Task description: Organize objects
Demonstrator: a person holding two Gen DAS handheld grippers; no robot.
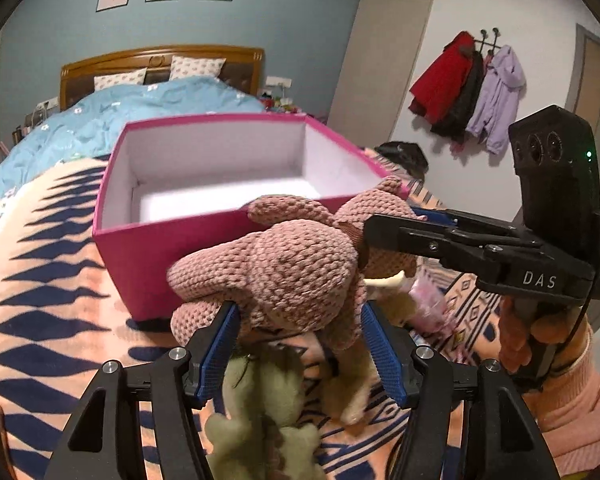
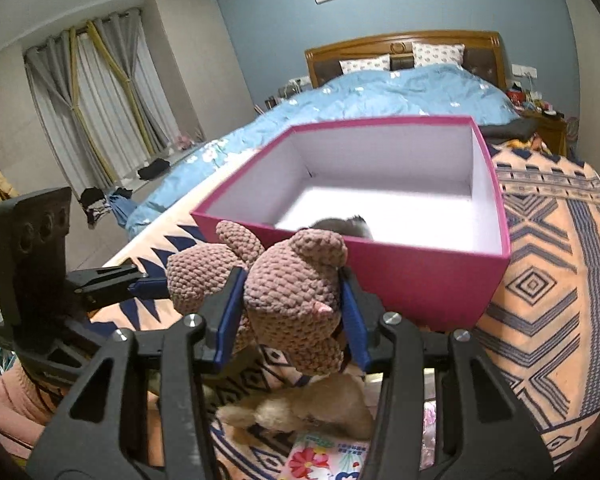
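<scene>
A pink-brown knitted plush toy [image 1: 288, 268] hangs in the air in front of an open magenta box [image 1: 148, 252] with a white inside. My left gripper [image 1: 300, 336] is shut on the toy's lower end. My right gripper [image 2: 292, 312] is shut on the toy's head [image 2: 300, 292]; it shows from the side in the left wrist view [image 1: 404, 228]. The left gripper shows at the left of the right wrist view [image 2: 148, 284]. The magenta box [image 2: 420, 276] lies just beyond the toy and holds a small dark furry thing [image 2: 348, 226].
A green plush [image 1: 268, 412] and a beige plush [image 2: 300, 408] lie on the patterned orange-and-navy blanket [image 1: 40, 300] below the grippers. A flowered pouch [image 2: 328, 456] lies nearby. A blue quilt [image 2: 400, 92] and headboard lie behind the box.
</scene>
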